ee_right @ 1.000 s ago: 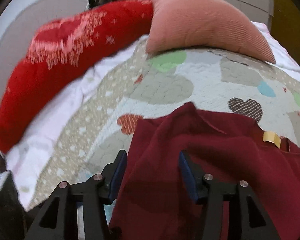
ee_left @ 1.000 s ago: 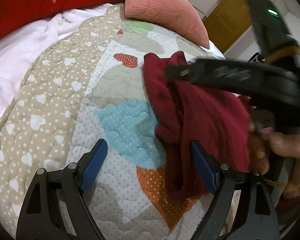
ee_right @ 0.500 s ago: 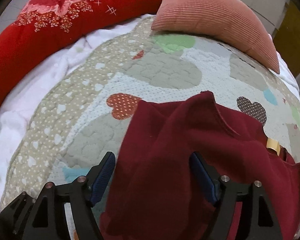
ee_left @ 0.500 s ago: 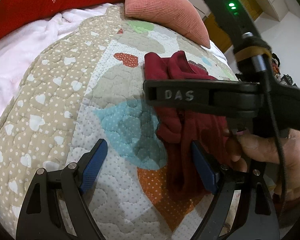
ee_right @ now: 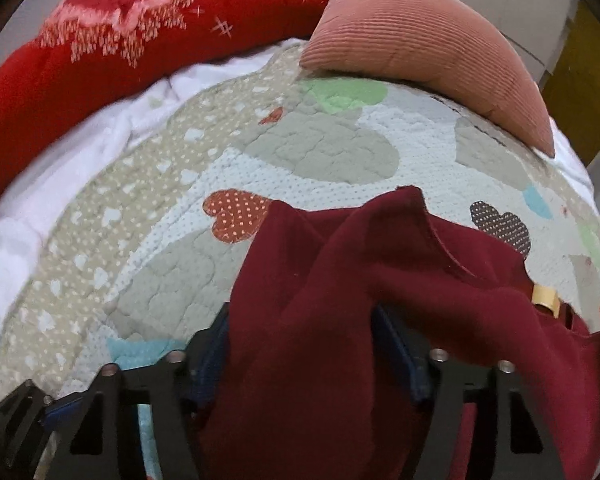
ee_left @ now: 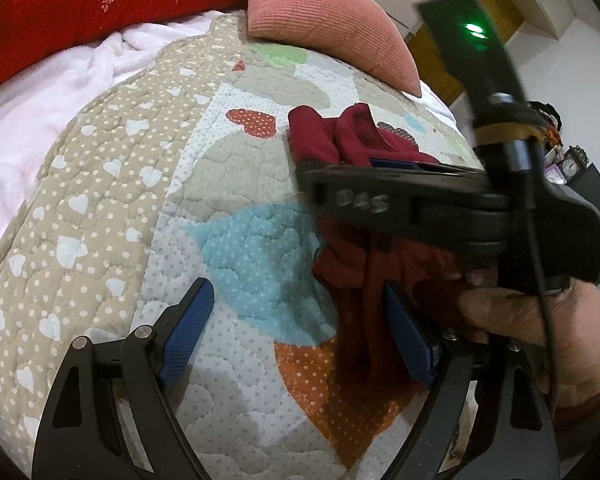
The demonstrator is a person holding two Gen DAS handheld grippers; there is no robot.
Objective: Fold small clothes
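Observation:
A small dark red garment [ee_left: 340, 140] lies bunched on the heart-patterned quilt [ee_left: 140, 208]. My left gripper [ee_left: 296, 332] is open low over the quilt, its right blue pad [ee_left: 408, 340] touching the garment's near edge. My right gripper [ee_right: 300, 344] is open astride a raised fold of the garment [ee_right: 340, 280], with cloth between its fingers. In the left wrist view the right gripper's black body [ee_left: 440, 208] lies sideways across the garment, held by a hand [ee_left: 540, 320]. A yellow tag [ee_right: 544, 298] shows on the garment.
A salmon corduroy cushion [ee_right: 420, 44] lies at the quilt's far edge. A red embroidered bolster [ee_right: 120, 40] and a white fleece blanket [ee_left: 40, 92] lie at the left. A wooden door [ee_left: 460, 20] is behind at the right.
My right gripper has dropped lower onto the garment, and the cloth now bulges up between its fingers. My left gripper has stayed in place.

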